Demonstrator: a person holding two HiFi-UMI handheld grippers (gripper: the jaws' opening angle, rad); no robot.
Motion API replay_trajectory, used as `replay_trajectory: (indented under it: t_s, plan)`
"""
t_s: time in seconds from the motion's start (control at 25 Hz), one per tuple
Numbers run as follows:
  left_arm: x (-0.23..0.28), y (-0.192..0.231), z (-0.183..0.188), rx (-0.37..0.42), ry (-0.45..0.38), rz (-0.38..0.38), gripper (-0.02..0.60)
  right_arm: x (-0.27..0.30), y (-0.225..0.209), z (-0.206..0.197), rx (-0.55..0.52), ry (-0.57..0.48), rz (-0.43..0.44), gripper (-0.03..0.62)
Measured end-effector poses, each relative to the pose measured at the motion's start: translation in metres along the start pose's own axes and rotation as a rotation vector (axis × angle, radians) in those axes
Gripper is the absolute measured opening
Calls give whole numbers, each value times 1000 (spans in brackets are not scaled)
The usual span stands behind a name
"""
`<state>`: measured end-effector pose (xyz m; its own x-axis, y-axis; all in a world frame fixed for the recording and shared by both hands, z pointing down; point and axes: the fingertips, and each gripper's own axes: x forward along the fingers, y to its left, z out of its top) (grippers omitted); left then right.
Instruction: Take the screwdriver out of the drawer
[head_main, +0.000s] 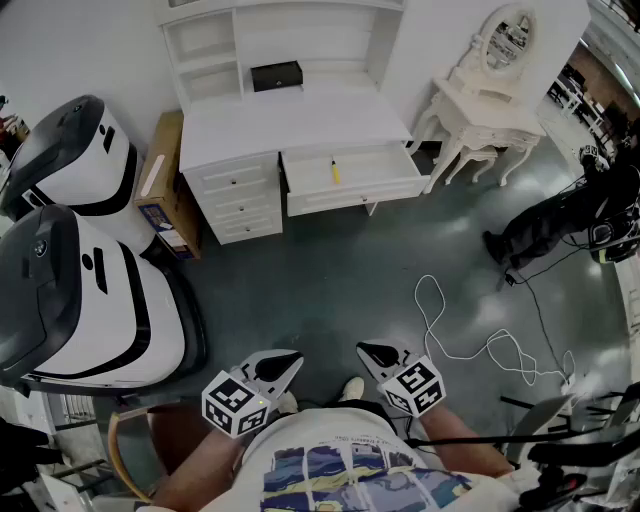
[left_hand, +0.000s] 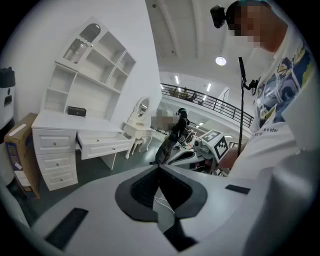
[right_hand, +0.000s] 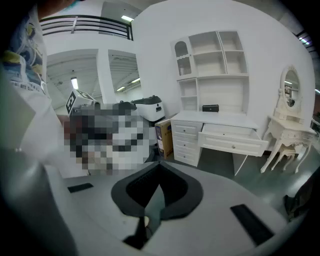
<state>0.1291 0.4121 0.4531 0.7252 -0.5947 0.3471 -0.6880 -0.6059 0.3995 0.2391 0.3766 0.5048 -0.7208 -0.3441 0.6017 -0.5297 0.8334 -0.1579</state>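
A yellow-handled screwdriver (head_main: 335, 172) lies in the open drawer (head_main: 352, 190) of a white desk (head_main: 290, 120) across the floor. Both grippers hang close to the person's body, far from the desk. The left gripper (head_main: 290, 358) is shut with nothing in it; its jaw tips meet in the left gripper view (left_hand: 159, 168). The right gripper (head_main: 366, 350) is shut and empty too (right_hand: 160, 163). The pulled-out drawer also shows in the gripper views (left_hand: 102, 145) (right_hand: 235, 140), but the screwdriver is not visible there.
A black box (head_main: 276, 75) sits on the desktop. A cardboard box (head_main: 165, 185) leans left of the desk, beside two white-and-black machines (head_main: 75, 270). A white dressing table (head_main: 485, 115) stands right. A white cable (head_main: 470, 345) loops on the floor near a person in black (head_main: 555, 220).
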Motion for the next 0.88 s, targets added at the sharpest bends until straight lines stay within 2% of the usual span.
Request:
replay_trajectory:
  t_s: [0.28,0.48,0.64,0.88]
  plan:
    - [-38,20,-16,-5,-1,-5,14,26,31,7,1,1,-15,25]
    - [-48,35,-24,-29,6,1,14,35,38,6,54,23,-9,25]
    - [-34,54,-14,-47,-15,29,14,41,12,15,73,16,-13,25]
    - [4,91,29,-20,-25,60,14,81,-47,51,67,-41,12,28]
